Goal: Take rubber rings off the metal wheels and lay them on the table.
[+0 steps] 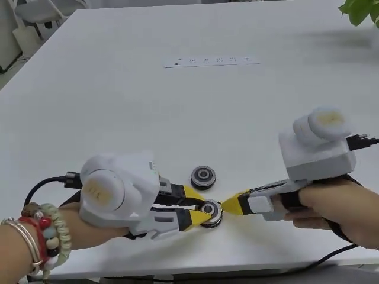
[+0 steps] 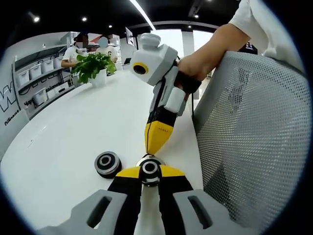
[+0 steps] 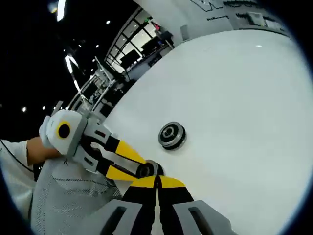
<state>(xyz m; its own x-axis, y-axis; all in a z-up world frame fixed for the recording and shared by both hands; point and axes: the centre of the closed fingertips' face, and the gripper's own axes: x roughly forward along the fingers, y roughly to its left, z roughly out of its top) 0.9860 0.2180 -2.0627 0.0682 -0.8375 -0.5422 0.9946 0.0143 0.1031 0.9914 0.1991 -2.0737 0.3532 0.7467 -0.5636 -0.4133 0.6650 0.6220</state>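
Observation:
A metal wheel with a black rubber ring (image 1: 212, 214) (image 2: 149, 169) (image 3: 147, 169) sits near the table's front edge, and my left gripper (image 1: 206, 209) (image 2: 149, 172) (image 3: 137, 165) is shut on it, one yellow tip on each side. From the opposite side my right gripper (image 1: 227, 205) (image 2: 153, 147) (image 3: 156, 181) is shut, its yellow tips touching the wheel's rim. Whether any rubber is pinched between them I cannot tell. A second wheel with its black ring (image 1: 203, 176) (image 2: 107, 163) (image 3: 171, 134) lies flat on the table just beyond, apart from both grippers.
The white table (image 1: 177, 118) stretches far ahead, with a white power strip (image 1: 210, 61) lying across it. A potted plant (image 1: 360, 10) (image 2: 93, 66) stands at the far right corner. A grey mesh chair back (image 2: 249, 137) is close to the front edge.

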